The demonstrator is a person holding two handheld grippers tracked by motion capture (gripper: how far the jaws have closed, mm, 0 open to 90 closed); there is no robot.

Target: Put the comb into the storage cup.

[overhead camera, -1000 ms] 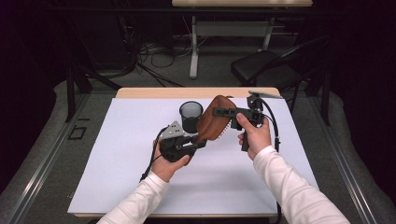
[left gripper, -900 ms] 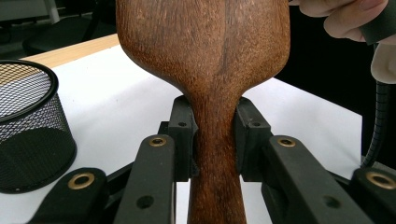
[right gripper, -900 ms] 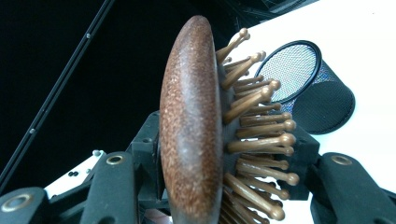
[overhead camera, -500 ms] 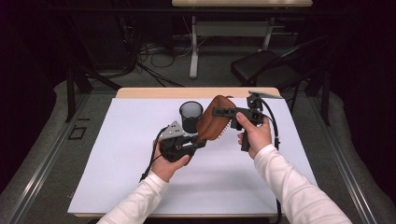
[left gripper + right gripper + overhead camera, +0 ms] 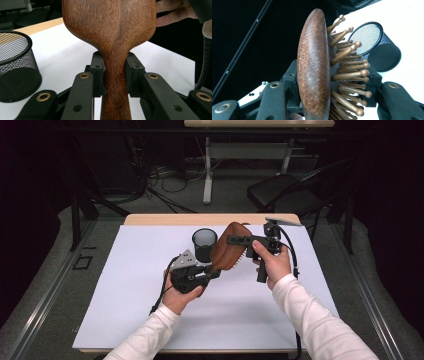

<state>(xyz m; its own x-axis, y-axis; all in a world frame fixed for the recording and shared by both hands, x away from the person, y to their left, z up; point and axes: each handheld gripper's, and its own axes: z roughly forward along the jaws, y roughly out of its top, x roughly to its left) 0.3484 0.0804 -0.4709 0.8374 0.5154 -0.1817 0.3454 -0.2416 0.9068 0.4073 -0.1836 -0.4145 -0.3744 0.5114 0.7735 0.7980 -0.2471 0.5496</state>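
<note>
A brown wooden hairbrush [image 5: 227, 251] is held above the white table between both hands. My left gripper [image 5: 212, 271] is shut on its narrow handle [image 5: 115, 82], one pad on each side. My right gripper [image 5: 234, 240] is shut on the oval head [image 5: 313, 70], one jaw on the smooth back and the other against the wooden bristles [image 5: 348, 75]. A black mesh cup [image 5: 204, 245] stands upright on the table just left of the brush head; its mesh wall is in the left gripper view [image 5: 15, 67] and its rim in the right gripper view [image 5: 374, 46].
The white table cover [image 5: 125, 285] has free room left, right and in front of the hands. A wooden table edge [image 5: 165, 219] runs along the back. Beyond it are a dark chair [image 5: 285, 195], desk legs and floor cables.
</note>
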